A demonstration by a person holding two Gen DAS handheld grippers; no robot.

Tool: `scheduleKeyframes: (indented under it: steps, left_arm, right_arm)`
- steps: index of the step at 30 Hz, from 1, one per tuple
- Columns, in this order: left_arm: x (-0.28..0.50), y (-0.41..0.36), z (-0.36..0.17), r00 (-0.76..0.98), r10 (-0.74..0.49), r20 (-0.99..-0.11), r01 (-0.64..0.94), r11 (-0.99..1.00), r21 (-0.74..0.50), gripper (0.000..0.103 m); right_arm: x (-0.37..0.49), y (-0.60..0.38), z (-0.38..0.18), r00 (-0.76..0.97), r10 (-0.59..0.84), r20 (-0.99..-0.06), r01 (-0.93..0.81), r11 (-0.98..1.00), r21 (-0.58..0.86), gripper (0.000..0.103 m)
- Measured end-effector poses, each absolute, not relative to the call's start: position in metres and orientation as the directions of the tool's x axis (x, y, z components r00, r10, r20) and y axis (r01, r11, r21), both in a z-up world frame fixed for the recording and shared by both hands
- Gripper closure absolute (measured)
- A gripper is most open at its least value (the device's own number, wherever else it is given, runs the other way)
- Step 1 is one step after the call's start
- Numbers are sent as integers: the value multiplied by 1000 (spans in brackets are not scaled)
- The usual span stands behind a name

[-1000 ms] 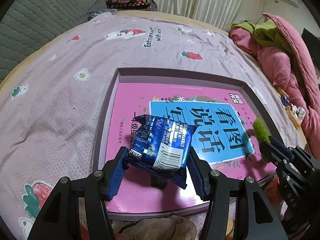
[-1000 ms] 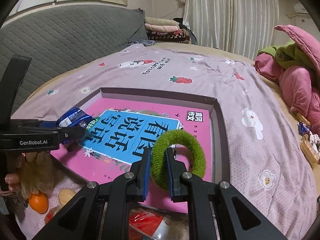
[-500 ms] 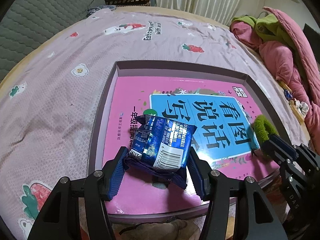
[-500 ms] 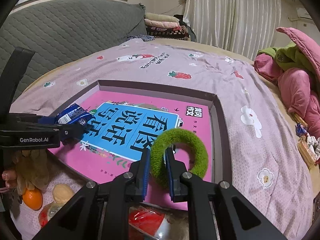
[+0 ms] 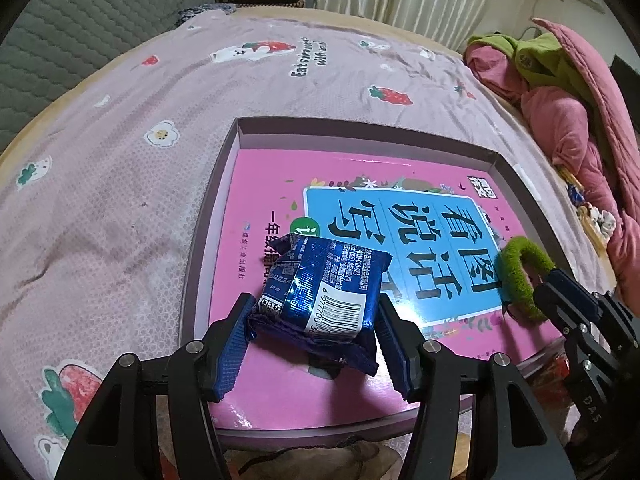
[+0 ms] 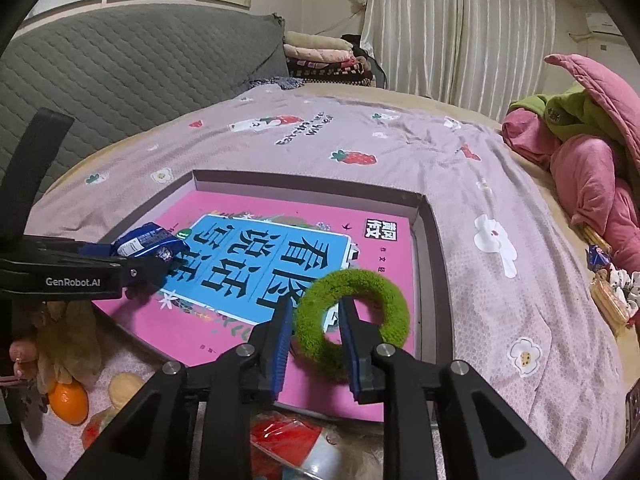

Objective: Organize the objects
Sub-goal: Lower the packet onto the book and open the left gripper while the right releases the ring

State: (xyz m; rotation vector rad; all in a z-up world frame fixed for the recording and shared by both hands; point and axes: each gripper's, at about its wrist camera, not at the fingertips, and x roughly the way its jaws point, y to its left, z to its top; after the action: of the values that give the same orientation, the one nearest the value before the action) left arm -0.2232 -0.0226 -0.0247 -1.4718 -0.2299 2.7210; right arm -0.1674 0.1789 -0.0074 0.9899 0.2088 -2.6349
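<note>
Snack pack (image 5: 324,286) and green ring (image 6: 352,322) were both over the pink book (image 6: 384,240) inside the box (image 6: 430,264). Left gripper (image 5: 316,344) pinched the pack, jaws opening, pack between the pads and low over the book. Right gripper (image 6: 316,344) was opening too, ring lying on the book between clear pads. Judged: two placements nearly done. Orange (image 6: 68,402) and other bits remained outside, near edge.

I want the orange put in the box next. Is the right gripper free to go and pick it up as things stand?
Probably not yet. The right gripper is only now opening around the green fuzzy ring, which sits between its fingers. The orange lies outside the box, below the left gripper.
</note>
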Motion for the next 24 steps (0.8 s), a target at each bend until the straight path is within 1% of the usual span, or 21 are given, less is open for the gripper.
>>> scheduleKeyframes:
  steps: [3, 5, 6, 8, 12, 15, 18, 22, 24]
  left_arm:
    - [-223, -24, -23, -550, 117, -827, 34, -986, -162, 41]
    - [-223, -23, -21, -562, 114, -820, 29, -987, -157, 39]
    - [-222, -22, -19, -568, 108, -816, 24, -989, -148, 37]
    - [-220, -22, -16, -581, 101, -808, 21, -990, -139, 36]
    - [-215, -22, -4, -619, 95, -780, 11, -992, -130, 35]
    - [-209, -24, 6, -645, 95, -758, 7, -991, -130, 34]
    - [-204, -25, 15, -665, 101, -740, 2, -991, -136, 30]
    - [-194, -27, 27, -697, 91, -711, -2, -992, -124, 29]
    - [-191, -29, 30, -704, 93, -704, -2, -992, -129, 29]
  right_arm:
    - [-165, 179, -4, -717, -249, -651, 348, -937, -24, 79]
    - [-164, 178, -3, -722, -252, -645, 349, -937, -25, 79]
    - [-163, 178, -2, -722, -254, -644, 352, -936, -25, 78]
    - [-162, 178, -1, -723, -258, -640, 354, -935, -24, 74]
    - [-158, 180, 4, -729, -272, -628, 361, -932, -16, 72]
    - [-156, 180, 7, -735, -275, -620, 363, -932, -17, 66]
    - [-154, 182, 9, -738, -285, -612, 362, -932, -3, 61]
    - [-152, 185, 14, -749, -299, -592, 361, -932, 13, 53]
    - [-150, 186, 16, -751, -307, -584, 362, -932, 24, 51]
